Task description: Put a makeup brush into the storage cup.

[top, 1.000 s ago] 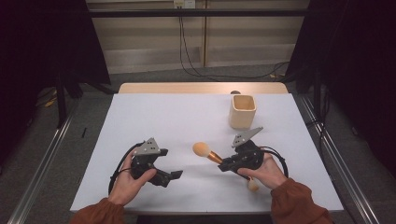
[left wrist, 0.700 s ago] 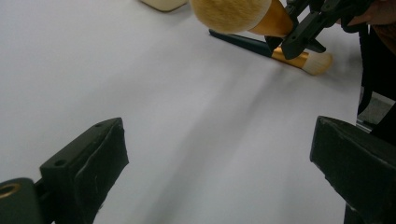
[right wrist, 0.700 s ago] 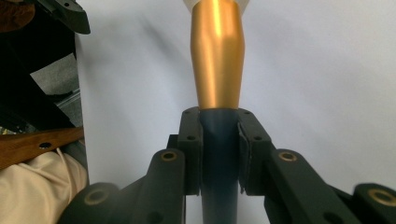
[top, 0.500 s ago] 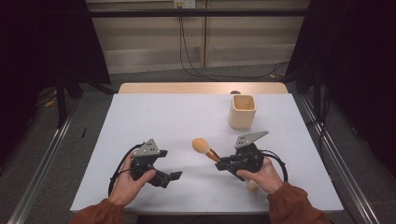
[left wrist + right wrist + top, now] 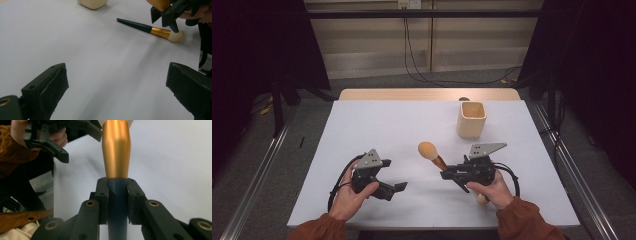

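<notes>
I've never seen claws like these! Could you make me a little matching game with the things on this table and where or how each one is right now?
Things:
1. cup
2. big brush
3. small brush
4. left claw

States:
A. open, nothing between its jaws
B. clamped by its dark handle in the right claw
C. lying flat on the table, gripped by nothing
D. standing upright toward the far right of the table

Pairs: 1-D, 2-B, 3-C, 4-A
</notes>
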Demonstrator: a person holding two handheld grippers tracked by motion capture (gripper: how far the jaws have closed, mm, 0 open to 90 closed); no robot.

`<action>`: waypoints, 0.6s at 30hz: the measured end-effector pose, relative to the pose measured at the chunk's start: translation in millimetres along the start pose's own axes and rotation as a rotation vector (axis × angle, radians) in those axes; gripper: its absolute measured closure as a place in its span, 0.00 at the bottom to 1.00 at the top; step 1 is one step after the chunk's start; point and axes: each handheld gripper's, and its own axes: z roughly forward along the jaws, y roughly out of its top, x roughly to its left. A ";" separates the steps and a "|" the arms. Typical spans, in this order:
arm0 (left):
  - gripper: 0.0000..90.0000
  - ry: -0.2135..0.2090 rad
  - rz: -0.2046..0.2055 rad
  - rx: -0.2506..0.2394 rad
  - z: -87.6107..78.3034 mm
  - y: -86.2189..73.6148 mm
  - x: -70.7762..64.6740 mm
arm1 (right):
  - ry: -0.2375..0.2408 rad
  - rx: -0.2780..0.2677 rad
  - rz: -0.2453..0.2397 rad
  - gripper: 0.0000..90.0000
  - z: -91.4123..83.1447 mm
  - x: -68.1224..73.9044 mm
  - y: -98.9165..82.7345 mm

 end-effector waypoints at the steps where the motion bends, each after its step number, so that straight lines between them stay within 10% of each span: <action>1: 0.04 0.000 0.003 -0.001 -0.3 0.1 0.3 | -0.002 -0.012 -0.012 0.84 -0.1 0.5 0.1; 18: 0.04 -0.020 0.006 -0.117 -2.2 3.2 -0.6 | 0.024 -0.188 -0.078 0.84 0.0 2.9 3.1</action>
